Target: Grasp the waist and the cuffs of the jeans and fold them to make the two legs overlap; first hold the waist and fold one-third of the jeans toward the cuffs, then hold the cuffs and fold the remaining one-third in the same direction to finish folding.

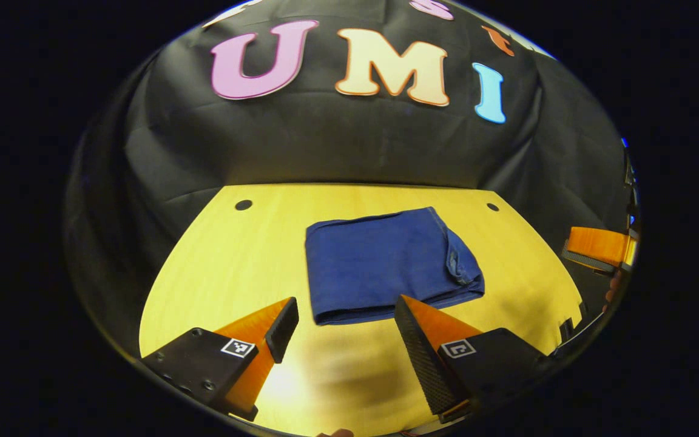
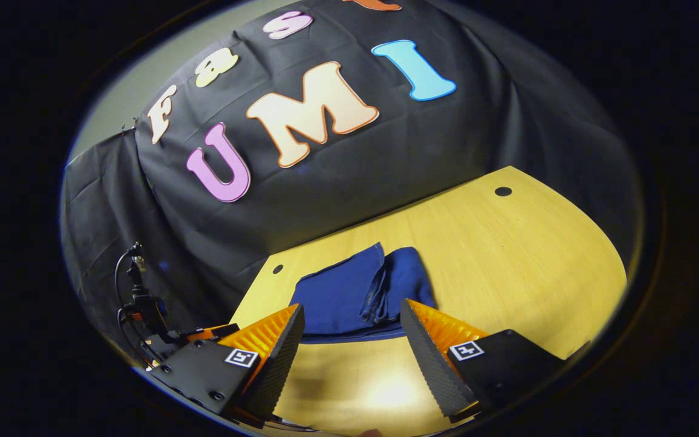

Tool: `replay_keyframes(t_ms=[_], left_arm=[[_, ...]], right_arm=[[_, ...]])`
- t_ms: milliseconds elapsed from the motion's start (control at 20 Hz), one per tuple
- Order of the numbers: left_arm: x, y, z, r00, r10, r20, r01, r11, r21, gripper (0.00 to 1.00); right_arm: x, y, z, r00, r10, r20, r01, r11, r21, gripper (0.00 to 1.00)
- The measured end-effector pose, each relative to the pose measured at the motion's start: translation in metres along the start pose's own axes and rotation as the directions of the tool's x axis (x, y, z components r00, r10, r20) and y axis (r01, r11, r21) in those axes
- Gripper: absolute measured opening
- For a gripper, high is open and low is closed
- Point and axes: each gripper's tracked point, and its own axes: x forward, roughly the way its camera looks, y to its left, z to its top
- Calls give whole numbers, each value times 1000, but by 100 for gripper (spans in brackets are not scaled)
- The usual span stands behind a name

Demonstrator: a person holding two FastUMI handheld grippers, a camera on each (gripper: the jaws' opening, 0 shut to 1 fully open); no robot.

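Folded denim jeans [image 1: 386, 264]: deep blue all over, plain, a slightly paler worn patch at the hem
Wooden table top [image 1: 234, 261]: light yellow with fine straight grain, two small round dark holes near the back edge
Cloth booth wall [image 1: 325, 139]: black, creased
Square tags on gripper bodies [image 1: 239, 348]: black-and-white block pattern
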Motion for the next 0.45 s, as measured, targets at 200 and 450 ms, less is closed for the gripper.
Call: replay_keyframes(t_ms=[200,450], left_arm=[[0,18,-12,999,-21,-25,21,1000,-12,95],[-8,33,-7,999,-50,-4,50,999,6,95]], right_arm=[[-8,15,-6,999,-23,31,24,999,-25,98],[-15,27,-7,997,-45,62,46,999,-24,98]])
